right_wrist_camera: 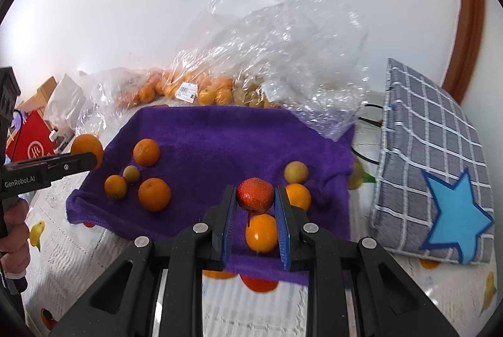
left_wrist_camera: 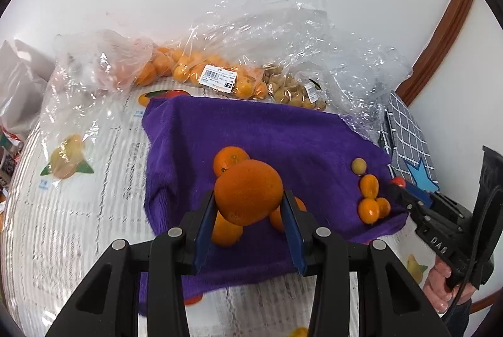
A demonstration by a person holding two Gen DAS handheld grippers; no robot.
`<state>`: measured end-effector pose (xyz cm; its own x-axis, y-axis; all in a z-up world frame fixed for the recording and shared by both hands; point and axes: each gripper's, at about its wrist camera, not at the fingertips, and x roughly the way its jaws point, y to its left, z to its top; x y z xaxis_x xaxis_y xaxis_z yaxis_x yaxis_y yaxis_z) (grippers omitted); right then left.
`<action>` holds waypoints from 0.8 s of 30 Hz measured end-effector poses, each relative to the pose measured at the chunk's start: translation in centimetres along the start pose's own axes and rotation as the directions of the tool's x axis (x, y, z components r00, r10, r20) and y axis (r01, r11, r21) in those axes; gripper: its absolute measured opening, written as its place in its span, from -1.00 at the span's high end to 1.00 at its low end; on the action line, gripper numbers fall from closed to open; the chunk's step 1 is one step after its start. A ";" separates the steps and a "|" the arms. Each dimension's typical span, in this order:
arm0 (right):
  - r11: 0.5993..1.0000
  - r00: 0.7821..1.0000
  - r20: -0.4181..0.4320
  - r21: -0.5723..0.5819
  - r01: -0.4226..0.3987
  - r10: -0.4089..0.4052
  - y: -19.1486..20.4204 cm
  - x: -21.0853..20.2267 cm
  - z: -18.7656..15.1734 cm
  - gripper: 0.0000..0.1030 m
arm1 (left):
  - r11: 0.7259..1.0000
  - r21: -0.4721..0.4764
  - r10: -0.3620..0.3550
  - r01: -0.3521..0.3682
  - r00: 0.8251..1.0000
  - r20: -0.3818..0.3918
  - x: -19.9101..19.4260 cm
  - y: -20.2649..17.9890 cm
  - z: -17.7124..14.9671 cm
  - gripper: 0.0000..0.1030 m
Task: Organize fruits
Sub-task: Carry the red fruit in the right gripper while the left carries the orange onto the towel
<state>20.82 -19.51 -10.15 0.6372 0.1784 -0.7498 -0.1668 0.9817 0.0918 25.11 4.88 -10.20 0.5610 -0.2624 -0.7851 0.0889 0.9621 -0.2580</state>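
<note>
A purple towel (left_wrist_camera: 257, 129) lies on the table with loose fruit on it. My left gripper (left_wrist_camera: 248, 195) is shut on a large orange (left_wrist_camera: 248, 189), held above the towel over two or three other oranges (left_wrist_camera: 228, 159). My right gripper (right_wrist_camera: 255, 190) is shut on a small red fruit (right_wrist_camera: 255, 195) above the towel's near right part. Just below it lie kumquats (right_wrist_camera: 262, 231) and a yellowish round fruit (right_wrist_camera: 296, 171). Further left on the towel are oranges (right_wrist_camera: 154, 193) and a small greenish fruit (right_wrist_camera: 131, 174). The left gripper with its orange (right_wrist_camera: 87, 149) shows at the left edge.
Clear plastic bags of oranges (left_wrist_camera: 201, 69) and small tan fruit (left_wrist_camera: 292, 88) lie behind the towel against the white wall. A grey checked cloth with a blue star (right_wrist_camera: 430, 164) rests at the right. A red box (right_wrist_camera: 28, 145) and clutter stand far left.
</note>
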 end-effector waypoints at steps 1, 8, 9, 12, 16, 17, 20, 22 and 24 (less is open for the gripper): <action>1.000 1.000 -0.008 -0.005 -0.004 0.004 0.1 0.7 0.1 0.54 | 1.000 0.000 -0.002 0.002 1.000 -0.005 0.4 0.0 0.2 0.23; 0.999 0.997 -0.070 -0.036 -0.016 0.014 0.6 4.5 -0.1 0.54 | 1.000 0.010 -0.010 0.010 1.000 -0.027 2.7 -0.5 0.8 0.23; 0.999 0.997 -0.077 -0.042 -0.018 0.015 0.7 4.9 -0.2 0.54 | 1.000 0.008 -0.011 0.012 0.999 -0.030 2.9 -0.5 0.8 0.23; 0.998 0.995 -0.090 -0.057 -0.034 0.029 1.1 5.7 -0.3 0.54 | 1.000 0.016 -0.013 0.013 0.999 -0.049 3.8 -0.7 1.0 0.23; 0.996 0.993 -0.107 -0.071 -0.048 0.040 1.5 6.4 -0.4 0.54 | 1.000 0.026 -0.014 0.016 0.997 -0.073 4.6 -1.0 0.8 0.23; 0.996 0.993 -0.109 -0.074 -0.048 0.040 1.6 6.5 -0.4 0.54 | 0.999 0.030 -0.016 0.018 0.997 -0.077 4.7 -1.0 0.7 0.23; 0.995 0.993 -0.109 -0.085 -0.049 0.039 1.9 6.6 -0.6 0.54 | 0.999 0.040 -0.016 0.019 0.996 -0.090 5.1 -1.2 0.6 0.23; 0.995 0.993 -0.111 -0.084 -0.053 0.043 1.9 6.6 -0.6 0.54 | 0.999 0.047 -0.015 0.020 0.995 -0.100 5.4 -1.3 0.6 0.23; 0.995 0.993 -0.114 -0.090 -0.053 0.043 1.9 6.7 -0.5 0.54 | 0.998 0.054 -0.012 0.018 0.995 -0.103 5.7 -1.5 0.7 0.23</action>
<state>24.45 -16.43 -15.34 0.5396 0.2113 -0.8150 -0.2672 0.9609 0.0723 28.69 2.01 -13.90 0.4722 -0.2802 -0.8357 0.1430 0.9599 -0.2410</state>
